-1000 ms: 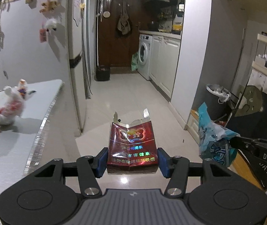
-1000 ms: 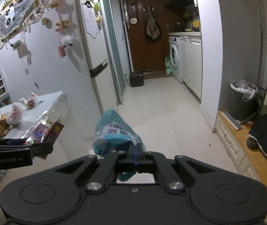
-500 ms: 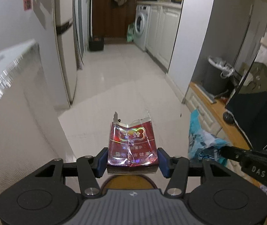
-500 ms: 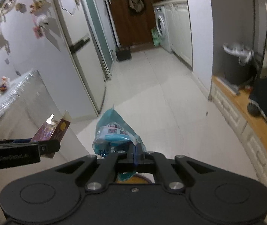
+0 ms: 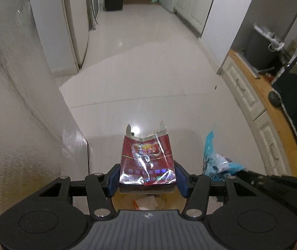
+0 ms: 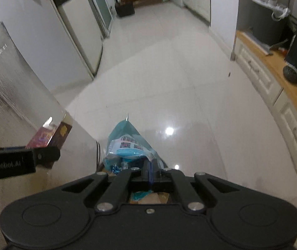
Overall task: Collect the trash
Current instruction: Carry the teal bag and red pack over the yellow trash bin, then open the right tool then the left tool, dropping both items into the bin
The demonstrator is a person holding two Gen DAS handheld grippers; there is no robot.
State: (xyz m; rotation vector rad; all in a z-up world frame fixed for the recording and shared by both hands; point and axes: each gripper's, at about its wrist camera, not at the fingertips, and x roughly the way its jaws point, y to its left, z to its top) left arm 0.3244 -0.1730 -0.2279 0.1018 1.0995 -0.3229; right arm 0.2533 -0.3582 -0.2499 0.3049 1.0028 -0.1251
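step: drop-off, both pieces over bin | left gripper [image 5: 147,180] clamped on red cigarette pack [image 5: 147,164] | right gripper [image 6: 150,171] pinching blue wrapper [image 6: 130,145] | bin [image 5: 148,202] directly below, trash inside | next: likely part jaws, release into bin

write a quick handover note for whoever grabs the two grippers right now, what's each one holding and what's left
Left gripper: shut on the red cigarette pack, held by its sides, torn top pointing forward.
Right gripper: shut on the blue plastic wrapper, pinched at one edge.
Where things are: both pieces hang just above a round bin on the floor, beside the silver counter wall. The bin already holds some paper scraps.
Done: both pieces picked up and carried over the bin.
Left: open each gripper so the pack and wrapper drop in. Neither has been let go yet.
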